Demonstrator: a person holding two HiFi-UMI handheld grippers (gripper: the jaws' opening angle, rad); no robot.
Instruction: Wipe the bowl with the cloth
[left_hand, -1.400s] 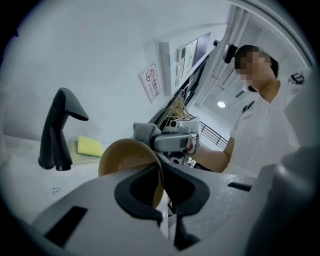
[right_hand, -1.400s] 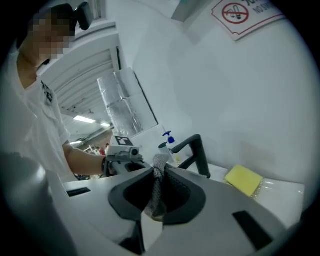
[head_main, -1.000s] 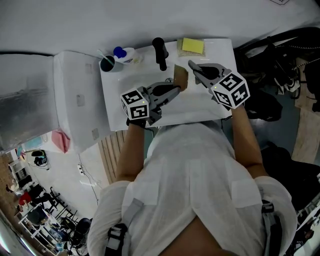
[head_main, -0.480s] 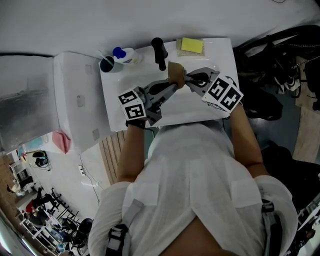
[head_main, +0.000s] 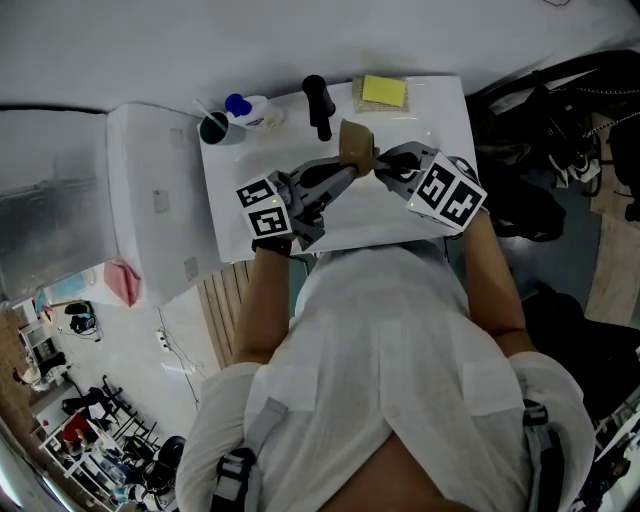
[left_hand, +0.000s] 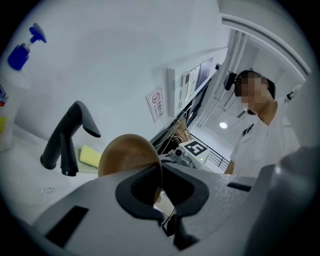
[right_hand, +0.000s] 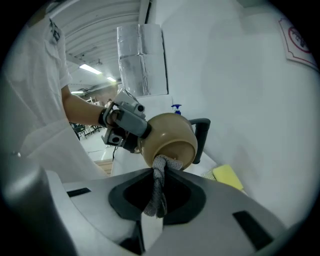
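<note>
Right, I have the bowl (head_main: 356, 140) up in the air over the far half of the sink counter (head_main: 230, 210), just in front of the black faucet (head_main: 318, 105) and tipped on its side. The left gripper (left_hand: 161, 187) has its jaws fully closed on the thin rim, one pad inside and one outside. The right gripper (right_hand: 159, 200) has its jaws nearly together, pinching a grey knit cloth (right_hand: 159, 187). A twisted tuft of it sticks out past the tips and touches the bowl's underside near the foot.

I judge the bowl to be hard, smooth and fairly light. That rim pinch is a narrow hold, though, and pressing from the cloth side could make it pivot or slip. I'd push gently, straight toward the left jaws. The cloth is soft and limp, so only the bunched tip has any firmness. Gripping close to the tip is the right place.

As for containers, I can't see into the bowl from any view, and on its side it can hardly hold anything loose. A dark cup (head_main: 214, 127) at the counter's far-left corner has something thin and pale standing in it, too small to name. A blue-topped bottle (head_main: 250, 106) stands just beside it. A yellow sponge (head_main: 385, 91) lies along the far edge toward the right corner.
</note>
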